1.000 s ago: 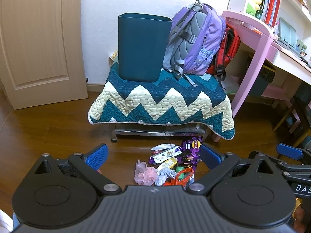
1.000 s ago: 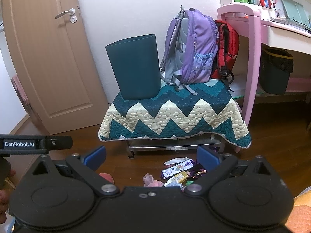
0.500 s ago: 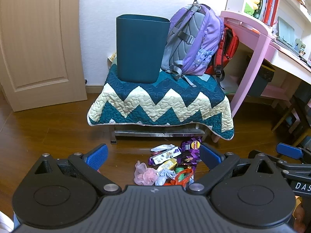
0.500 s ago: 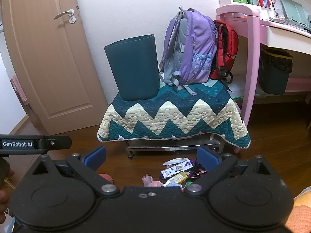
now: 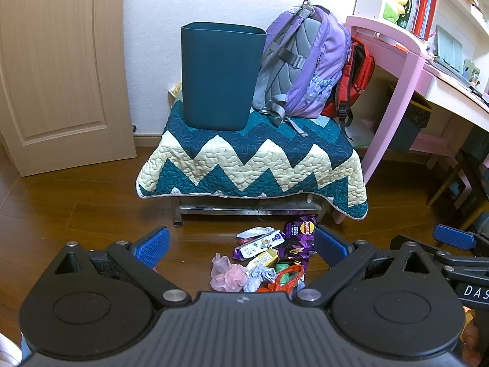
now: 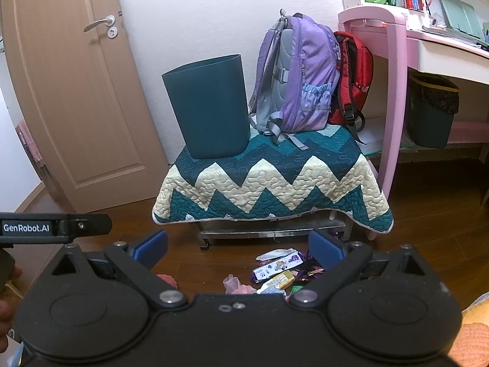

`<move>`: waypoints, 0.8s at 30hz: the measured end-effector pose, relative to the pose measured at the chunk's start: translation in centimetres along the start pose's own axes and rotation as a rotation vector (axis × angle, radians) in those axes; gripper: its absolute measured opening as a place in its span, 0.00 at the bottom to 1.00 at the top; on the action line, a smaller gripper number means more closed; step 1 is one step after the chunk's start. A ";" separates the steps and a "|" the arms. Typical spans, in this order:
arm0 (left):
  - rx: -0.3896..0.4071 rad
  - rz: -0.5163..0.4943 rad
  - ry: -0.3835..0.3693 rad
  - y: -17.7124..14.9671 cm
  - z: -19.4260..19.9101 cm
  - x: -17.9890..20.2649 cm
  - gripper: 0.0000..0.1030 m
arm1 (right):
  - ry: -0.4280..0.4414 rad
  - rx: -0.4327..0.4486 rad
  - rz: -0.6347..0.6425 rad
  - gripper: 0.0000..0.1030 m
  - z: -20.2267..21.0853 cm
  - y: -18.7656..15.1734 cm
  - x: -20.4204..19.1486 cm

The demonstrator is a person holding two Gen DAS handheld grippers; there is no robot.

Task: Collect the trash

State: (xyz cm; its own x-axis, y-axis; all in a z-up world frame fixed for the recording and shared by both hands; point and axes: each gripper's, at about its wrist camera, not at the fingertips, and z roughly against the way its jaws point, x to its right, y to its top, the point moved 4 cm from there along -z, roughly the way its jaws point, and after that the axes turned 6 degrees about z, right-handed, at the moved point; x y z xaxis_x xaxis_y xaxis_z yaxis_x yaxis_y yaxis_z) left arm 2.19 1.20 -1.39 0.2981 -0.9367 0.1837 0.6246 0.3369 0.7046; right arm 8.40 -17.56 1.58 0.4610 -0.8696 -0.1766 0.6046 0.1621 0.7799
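Both the left gripper [image 5: 241, 244] and the right gripper [image 6: 238, 246] hang with fingers spread wide, grasping nothing, above a heap of crumpled wrappers [image 5: 269, 258] on the brown wooden floor [image 5: 76, 214], just before the quilt-covered stool's [image 5: 250, 165] front edge; a dark teal plastic bin [image 5: 220, 76] stands at its back left corner.

Left gripper [image 6: 55, 227]: white letters "GenRobot.AI" stand on its black side bar, seen at the left edge of the right wrist view.
Right gripper [image 5: 472, 290]: white letters "DAS" stand on its black body at the right edge of the left wrist view; the word is cut off by the frame.
Purple chip bag [image 5: 298, 234]: a round red and yellow brand logo stands on it, with print too small to read.
Other wrappers and books: print is too small to read.
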 end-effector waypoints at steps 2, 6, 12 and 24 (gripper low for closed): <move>-0.005 0.001 0.000 0.0 -0.1 0.0 0.98 | 0.000 0.000 0.000 0.96 0.0 -0.1 0.1; -0.012 -0.001 -0.004 0.1 -0.6 0.0 0.98 | -0.007 0.001 0.000 0.96 0.0 -0.2 0.5; -0.032 -0.011 -0.013 0.4 -1.9 0.2 0.98 | -0.027 -0.011 -0.013 0.96 -0.7 -0.3 1.3; -0.041 -0.072 0.002 3.5 -9.4 0.5 0.98 | -0.042 -0.092 0.011 0.93 -6.6 1.8 4.5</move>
State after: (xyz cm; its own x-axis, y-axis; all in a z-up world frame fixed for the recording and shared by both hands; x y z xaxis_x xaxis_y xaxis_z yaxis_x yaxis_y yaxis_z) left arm 11.31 2.82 -5.34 0.2532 -0.9583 0.1322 0.6734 0.2727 0.6872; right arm 15.84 -18.11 -1.75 0.4414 -0.8861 -0.1413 0.6578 0.2124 0.7226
